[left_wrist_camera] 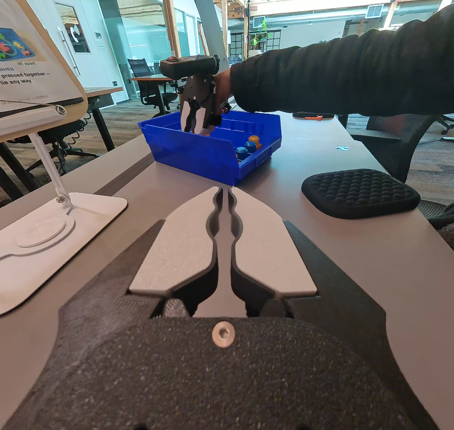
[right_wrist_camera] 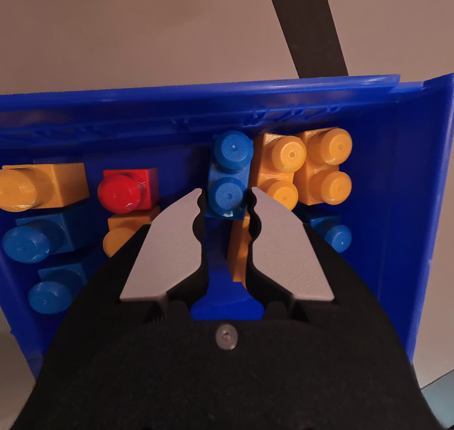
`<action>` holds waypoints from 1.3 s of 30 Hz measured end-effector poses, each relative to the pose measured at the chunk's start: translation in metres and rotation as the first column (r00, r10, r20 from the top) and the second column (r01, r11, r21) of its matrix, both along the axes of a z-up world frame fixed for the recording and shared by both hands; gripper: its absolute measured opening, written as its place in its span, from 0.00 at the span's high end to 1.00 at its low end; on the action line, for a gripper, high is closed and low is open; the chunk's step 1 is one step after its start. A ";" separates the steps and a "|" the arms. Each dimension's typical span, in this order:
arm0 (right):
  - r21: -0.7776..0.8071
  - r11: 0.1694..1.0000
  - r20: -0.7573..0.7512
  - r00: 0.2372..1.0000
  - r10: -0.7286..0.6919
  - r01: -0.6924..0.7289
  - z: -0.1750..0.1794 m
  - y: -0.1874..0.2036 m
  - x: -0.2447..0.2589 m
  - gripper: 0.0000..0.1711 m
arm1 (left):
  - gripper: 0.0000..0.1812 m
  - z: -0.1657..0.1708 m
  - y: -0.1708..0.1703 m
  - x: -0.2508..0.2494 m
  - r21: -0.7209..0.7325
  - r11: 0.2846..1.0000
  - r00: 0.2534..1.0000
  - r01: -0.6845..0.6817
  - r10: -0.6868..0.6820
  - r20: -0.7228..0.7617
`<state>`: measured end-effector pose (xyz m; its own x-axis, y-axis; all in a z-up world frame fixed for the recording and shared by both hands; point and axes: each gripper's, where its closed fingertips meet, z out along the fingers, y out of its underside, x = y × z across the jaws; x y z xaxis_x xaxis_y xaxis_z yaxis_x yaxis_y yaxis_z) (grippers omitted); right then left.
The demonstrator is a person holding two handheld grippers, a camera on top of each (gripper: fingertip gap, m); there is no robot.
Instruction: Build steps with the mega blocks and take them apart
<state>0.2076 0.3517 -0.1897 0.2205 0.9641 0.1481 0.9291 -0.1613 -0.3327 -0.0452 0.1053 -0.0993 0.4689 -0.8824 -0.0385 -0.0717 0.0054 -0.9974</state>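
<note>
my right gripper (right_wrist_camera: 224,193) reaches down into the blue bin (right_wrist_camera: 245,104), its jaws part open and straddling the near stud of a blue two-stud block (right_wrist_camera: 229,175). the tips sit just beside that stud on either side; i cannot tell whether they touch it, and nothing is clamped. to the right of the blue block stand two yellow two-stud blocks (right_wrist_camera: 324,165), side by side near the bin's far wall. to the left lie a red block (right_wrist_camera: 127,190) and a yellow block (right_wrist_camera: 41,187), with more blue blocks (right_wrist_camera: 34,239) below them along the bin's left side. another yellow block (right_wrist_camera: 237,251) lies between my jaws, lower down on the bin floor.

my left gripper (left_wrist_camera: 225,191) hangs low over the tabletop (left_wrist_camera: 356,258), pointing at the bin's near corner, its jaws nearly closed with only a thin gap and nothing between them. from here i see the right gripper dipping into the bin, held by a hand in a dark sleeve (left_wrist_camera: 344,74). a white stand (left_wrist_camera: 49,234) holding a sheet rests on the left, and a black bumpy pad (left_wrist_camera: 358,192) lies on the right.
</note>
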 end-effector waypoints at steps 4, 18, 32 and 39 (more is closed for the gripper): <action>0.044 0.999 0.058 0.998 -0.001 -0.002 -0.003 0.003 0.004 0.80 | 0.98 0.000 0.000 0.000 -0.001 1.000 1.000 0.003 -0.003 -0.001; 0.186 0.982 -0.196 0.981 0.006 0.031 0.075 0.004 -0.035 0.78 | 0.98 -0.001 -0.001 0.000 -0.004 1.000 1.000 0.006 -0.006 -0.003; 0.123 0.918 -0.899 0.435 -0.059 0.378 0.184 -0.106 -0.172 0.94 | 0.98 0.005 -0.003 -0.001 0.019 1.000 1.000 -0.004 0.004 0.003; 0.142 0.933 -0.884 0.466 -0.032 0.332 0.112 -0.145 -0.207 0.98 | 0.99 0.016 0.004 -0.011 0.036 0.997 0.997 -0.071 0.071 0.016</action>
<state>0.0011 0.2066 -0.0780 0.5443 0.8389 0.0074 0.1062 -0.0602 -0.9925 -0.0559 0.1097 -0.0837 0.5309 -0.8451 -0.0631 -0.0584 0.0377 -0.9976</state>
